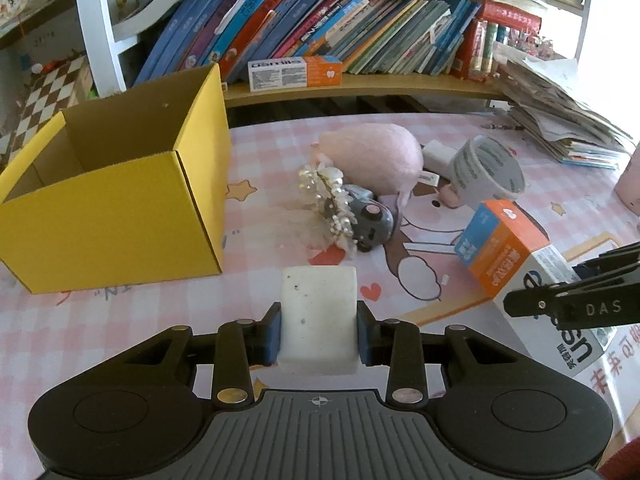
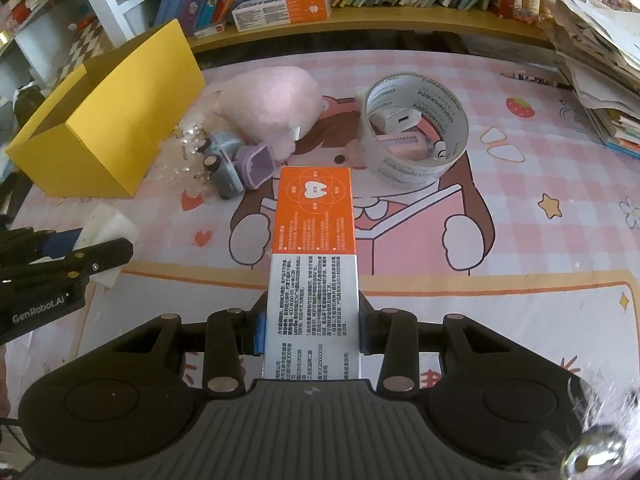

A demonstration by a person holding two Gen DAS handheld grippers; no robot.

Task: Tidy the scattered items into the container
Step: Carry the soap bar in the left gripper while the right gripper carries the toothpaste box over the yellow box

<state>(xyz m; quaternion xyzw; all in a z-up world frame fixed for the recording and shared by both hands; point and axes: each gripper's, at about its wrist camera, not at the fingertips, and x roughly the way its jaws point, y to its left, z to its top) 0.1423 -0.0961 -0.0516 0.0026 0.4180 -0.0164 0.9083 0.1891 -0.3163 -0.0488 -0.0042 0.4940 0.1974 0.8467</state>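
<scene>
Across the top of the frame, a wooden shelf (image 1: 360, 88) carries a row of leaning books (image 1: 320, 24) with an orange-and-white carton (image 1: 295, 73) lying in front of them. At the right edge sits a slumped paper stack (image 1: 560, 108). The desk (image 1: 120, 320) wears a pink checked cartoon mat (image 2: 520, 208).

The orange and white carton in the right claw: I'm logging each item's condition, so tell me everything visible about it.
The orange and white carton is a long rectangular cardboard box, its far half orange with a white tooth logo, its near half white with dense black print. It looks undented. The right claw clamps its white end, and it juts forward above the pink tablecloth.
</scene>
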